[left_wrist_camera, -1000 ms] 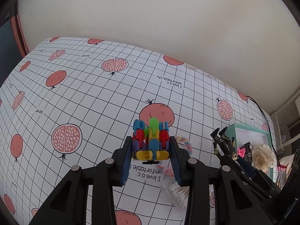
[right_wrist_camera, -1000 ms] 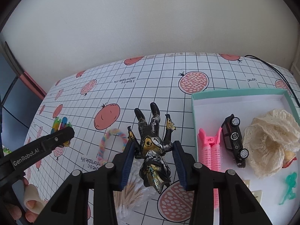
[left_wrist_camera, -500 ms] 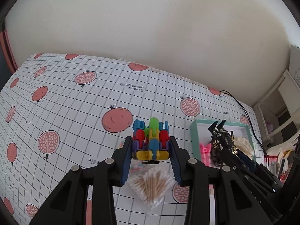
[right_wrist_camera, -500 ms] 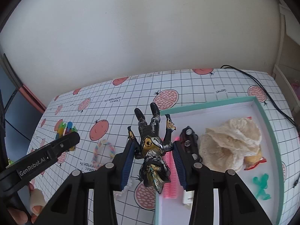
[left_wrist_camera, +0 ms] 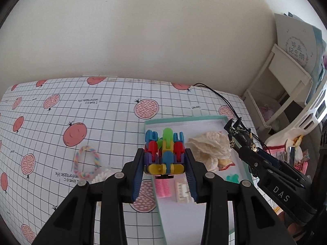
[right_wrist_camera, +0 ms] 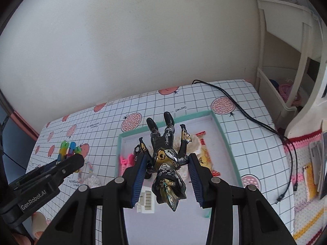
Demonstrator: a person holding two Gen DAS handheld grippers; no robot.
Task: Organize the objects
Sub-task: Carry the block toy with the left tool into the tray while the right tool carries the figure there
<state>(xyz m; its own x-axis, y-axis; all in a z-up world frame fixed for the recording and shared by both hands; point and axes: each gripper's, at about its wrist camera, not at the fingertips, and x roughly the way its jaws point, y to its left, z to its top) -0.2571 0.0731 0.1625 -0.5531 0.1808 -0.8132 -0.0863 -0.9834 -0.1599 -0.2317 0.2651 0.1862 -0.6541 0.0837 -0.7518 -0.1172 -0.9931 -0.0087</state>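
While your left gripper (left_wrist_camera: 164, 161) clamps the block toy (left_wrist_camera: 164, 153) and your right gripper (right_wrist_camera: 167, 169) the figure (right_wrist_camera: 166, 157) above the tray (right_wrist_camera: 224, 134), the bracelet (left_wrist_camera: 86, 161) and cotton swabs (left_wrist_camera: 101, 176) remain on the table (left_wrist_camera: 102, 118) beside the tray's left edge.

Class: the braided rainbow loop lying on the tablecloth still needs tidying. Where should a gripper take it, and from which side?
Grip the braided loop across one strand of its ring, coming straight down from above. It lies flat on the tablecloth, so one finger can drop inside the open centre and the other outside.
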